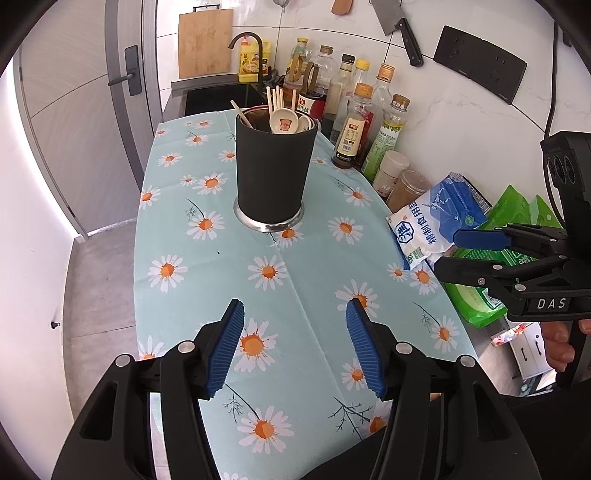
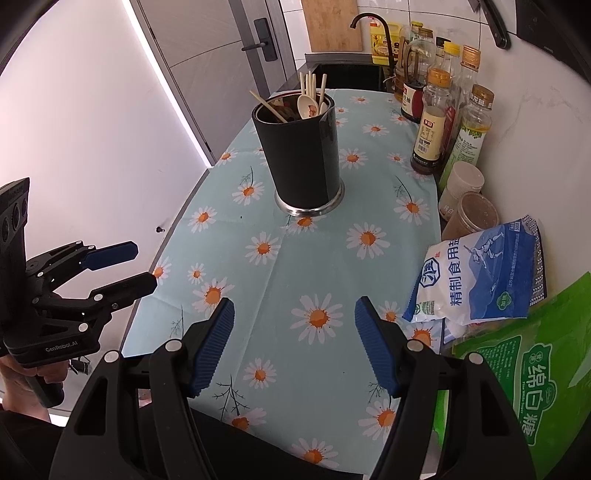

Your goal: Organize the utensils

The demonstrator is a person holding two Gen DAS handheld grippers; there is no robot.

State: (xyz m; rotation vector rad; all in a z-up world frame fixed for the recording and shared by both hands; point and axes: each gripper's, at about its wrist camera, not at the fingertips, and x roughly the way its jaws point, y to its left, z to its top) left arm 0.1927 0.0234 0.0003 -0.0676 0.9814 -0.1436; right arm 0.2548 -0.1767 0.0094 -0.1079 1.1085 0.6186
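Utensils, namely pale chopsticks (image 1: 275,96) and a cream ceramic spoon with a cartoon print (image 1: 283,122), stand in a tall black cylindrical holder with a steel base (image 1: 272,173) on the far middle of the worktop (image 1: 207,280), which is covered by a light blue cloth printed with white and orange daisies. Behind the holder lie a dark sink (image 1: 218,98) with a curved bronze tap (image 1: 246,38), a wooden cutting board (image 1: 205,43) leaning on the white tiled wall, and a grey door with a lever handle (image 1: 125,72). Along the wall stands a row of sauce and oil bottles (image 1: 354,125).

Both left tongs (image 1: 295,347) and right tongs (image 2: 294,345) hover over the near cloth, blue pads spread apart and holding nothing.

Only the left wrist view shows a cleaver hanging on the wall (image 1: 397,31) and black wall sockets (image 1: 480,64). The right wrist view shows more of the blue-white salt bag (image 2: 476,273) and the green sugar packet (image 2: 524,369) by the wall.
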